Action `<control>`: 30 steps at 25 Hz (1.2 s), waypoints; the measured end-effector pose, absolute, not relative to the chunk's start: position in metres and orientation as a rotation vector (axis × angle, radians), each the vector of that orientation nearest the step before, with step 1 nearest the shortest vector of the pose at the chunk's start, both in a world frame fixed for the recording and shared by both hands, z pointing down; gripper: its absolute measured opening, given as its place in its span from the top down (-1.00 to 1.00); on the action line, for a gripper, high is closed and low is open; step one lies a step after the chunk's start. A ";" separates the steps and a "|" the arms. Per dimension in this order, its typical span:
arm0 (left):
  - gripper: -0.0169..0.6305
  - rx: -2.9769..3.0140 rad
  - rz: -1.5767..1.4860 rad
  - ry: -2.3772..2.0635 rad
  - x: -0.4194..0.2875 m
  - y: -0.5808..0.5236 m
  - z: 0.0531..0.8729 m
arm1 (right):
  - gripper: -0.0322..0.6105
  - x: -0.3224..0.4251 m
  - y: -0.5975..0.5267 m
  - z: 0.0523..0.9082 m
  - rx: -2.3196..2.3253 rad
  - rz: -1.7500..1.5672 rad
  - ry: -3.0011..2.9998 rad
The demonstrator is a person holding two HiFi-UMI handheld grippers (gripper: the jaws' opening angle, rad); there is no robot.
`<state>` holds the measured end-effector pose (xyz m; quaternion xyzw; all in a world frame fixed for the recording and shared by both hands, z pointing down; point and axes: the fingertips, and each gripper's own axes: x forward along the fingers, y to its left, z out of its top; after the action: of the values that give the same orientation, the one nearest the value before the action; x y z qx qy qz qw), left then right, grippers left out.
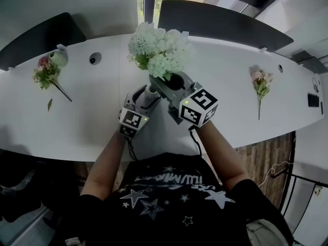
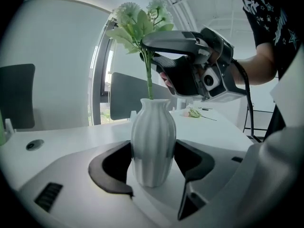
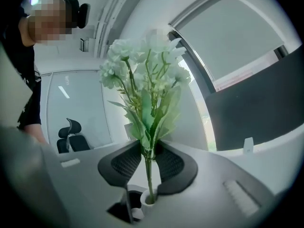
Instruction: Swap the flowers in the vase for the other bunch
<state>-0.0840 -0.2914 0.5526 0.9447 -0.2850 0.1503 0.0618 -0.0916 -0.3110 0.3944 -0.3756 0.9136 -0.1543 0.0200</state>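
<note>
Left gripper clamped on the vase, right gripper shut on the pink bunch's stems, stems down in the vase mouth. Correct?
One slip: the right gripper is shut on the white bunch, not a pink one, as the right gripper view shows. The pink bunches lie on the table. The left gripper does clamp the vase, stems in its mouth.
</note>
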 end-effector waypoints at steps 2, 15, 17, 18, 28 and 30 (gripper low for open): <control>0.06 2.847 0.463 -0.866 -0.084 -0.291 0.554 | 0.62 -0.091 -0.310 0.385 -1.154 -0.457 2.826; 0.05 2.828 0.507 -0.885 -0.083 -0.291 0.555 | 0.63 -0.075 -0.300 0.340 -1.148 -0.384 2.750; 0.05 2.816 0.499 -0.873 -0.081 -0.289 0.553 | 0.63 -0.073 -0.296 0.332 -1.148 -0.360 2.741; 0.05 2.807 0.489 -0.864 -0.080 -0.288 0.550 | 0.63 -0.071 -0.294 0.328 -1.150 -0.348 2.737; 0.04 2.828 0.535 -0.976 -0.085 -0.282 0.550 | 0.63 -0.044 -0.266 0.327 -1.212 -0.343 2.685; 0.04 2.827 0.508 -0.990 -0.079 -0.268 0.544 | 0.63 -0.029 -0.250 0.330 -1.224 -0.336 2.678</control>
<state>-0.0792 -0.2675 0.5441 0.9292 -0.3255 0.1670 0.0519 -0.0285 -0.2502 0.3302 -0.4113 0.9001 -0.1129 0.0891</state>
